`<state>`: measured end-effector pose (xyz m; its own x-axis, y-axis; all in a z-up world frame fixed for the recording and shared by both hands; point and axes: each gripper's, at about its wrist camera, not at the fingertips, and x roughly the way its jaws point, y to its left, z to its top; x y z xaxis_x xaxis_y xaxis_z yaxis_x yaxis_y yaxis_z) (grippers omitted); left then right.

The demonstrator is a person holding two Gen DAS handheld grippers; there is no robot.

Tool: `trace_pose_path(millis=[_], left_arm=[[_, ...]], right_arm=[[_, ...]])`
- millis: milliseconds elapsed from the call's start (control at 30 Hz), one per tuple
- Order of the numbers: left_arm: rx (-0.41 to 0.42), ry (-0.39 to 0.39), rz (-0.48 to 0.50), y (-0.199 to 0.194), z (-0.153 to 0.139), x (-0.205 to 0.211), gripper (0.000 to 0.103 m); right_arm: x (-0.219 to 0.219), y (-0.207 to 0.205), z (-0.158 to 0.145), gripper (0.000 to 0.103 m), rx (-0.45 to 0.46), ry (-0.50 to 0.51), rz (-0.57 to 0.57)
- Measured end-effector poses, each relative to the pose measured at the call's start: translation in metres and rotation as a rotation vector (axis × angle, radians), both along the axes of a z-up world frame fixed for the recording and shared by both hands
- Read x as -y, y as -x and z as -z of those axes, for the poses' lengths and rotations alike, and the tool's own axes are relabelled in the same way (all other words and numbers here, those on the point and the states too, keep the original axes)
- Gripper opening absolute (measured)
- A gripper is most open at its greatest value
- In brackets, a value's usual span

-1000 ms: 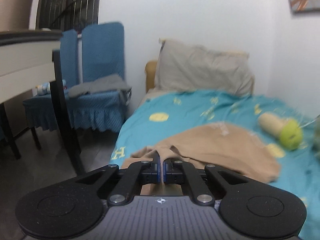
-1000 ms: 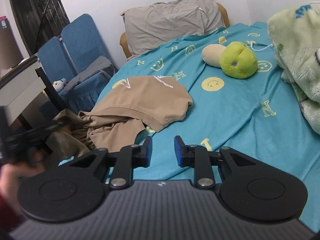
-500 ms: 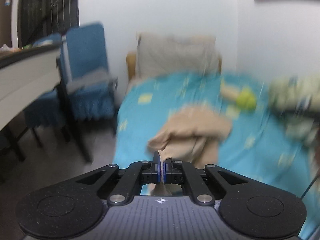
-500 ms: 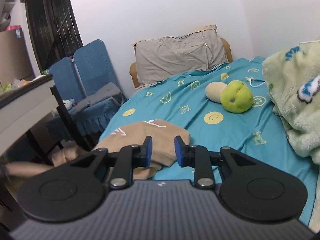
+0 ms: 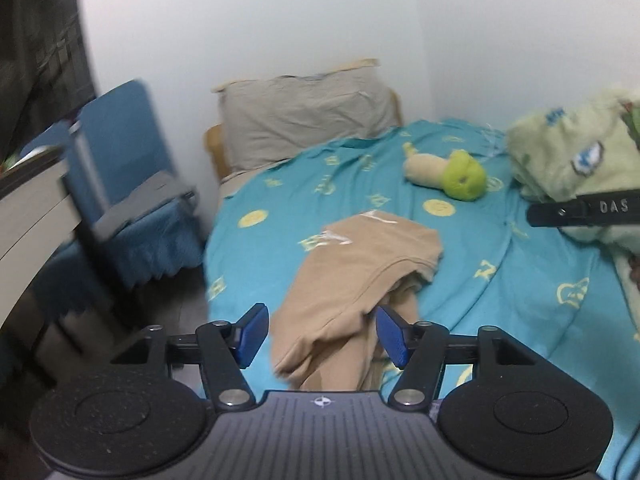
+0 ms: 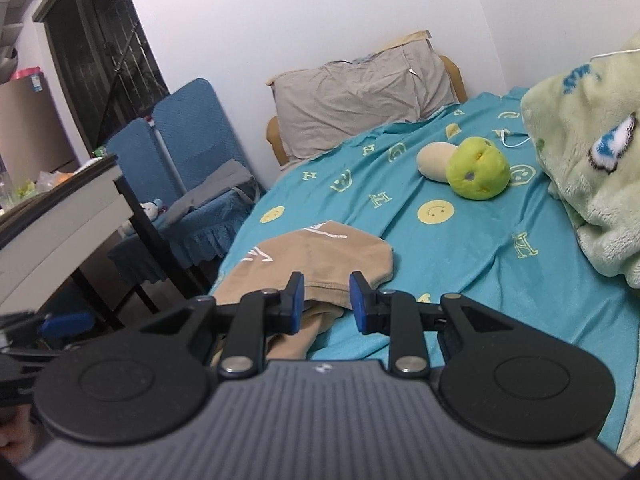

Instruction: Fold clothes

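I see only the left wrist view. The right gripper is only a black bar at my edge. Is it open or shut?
Observer: Open; the right gripper has its fingers apart.
Operator: What is in front of it?
Observer: The near hem of the tan shirt; contact I cannot tell.
Operator: Is something on the chair seat?
Observer: Yes, a small toy lies on the blue chair, beside the grey cloth.

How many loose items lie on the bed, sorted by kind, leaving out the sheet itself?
Clothes: 1, the tan garment, crumpled near the bed's edge.
Pillows: 1, the grey pillow at the headboard.
Plush toys: 1, the green and cream plush.
Blankets: 1, the pale green fleece blanket.
Total: 4
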<state>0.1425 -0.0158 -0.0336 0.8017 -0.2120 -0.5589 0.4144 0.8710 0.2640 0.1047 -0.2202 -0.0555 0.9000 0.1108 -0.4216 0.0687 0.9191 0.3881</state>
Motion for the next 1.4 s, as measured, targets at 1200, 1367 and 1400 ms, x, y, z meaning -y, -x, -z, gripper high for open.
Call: trace_pose_path(millis=[1200, 1367, 1400], left_arm=[[0.090, 0.825, -0.131, 0.070, -0.054, -0.077, 0.010], [0.099, 0.846, -0.186, 0.058, -0.048, -0.093, 0.010], [0.103, 0.843, -0.196, 0.056, -0.047, -0.096, 0.010]], right_arm=[[-0.092, -0.002, 0.030, 0.070, 0.039, 0.202, -0.473], [-0.104, -0.004, 0.043, 0.069, -0.016, 0.316, -0.536], [-0.105, -0.007, 0.048, 0.069, -0.050, 0.353, -0.514]])
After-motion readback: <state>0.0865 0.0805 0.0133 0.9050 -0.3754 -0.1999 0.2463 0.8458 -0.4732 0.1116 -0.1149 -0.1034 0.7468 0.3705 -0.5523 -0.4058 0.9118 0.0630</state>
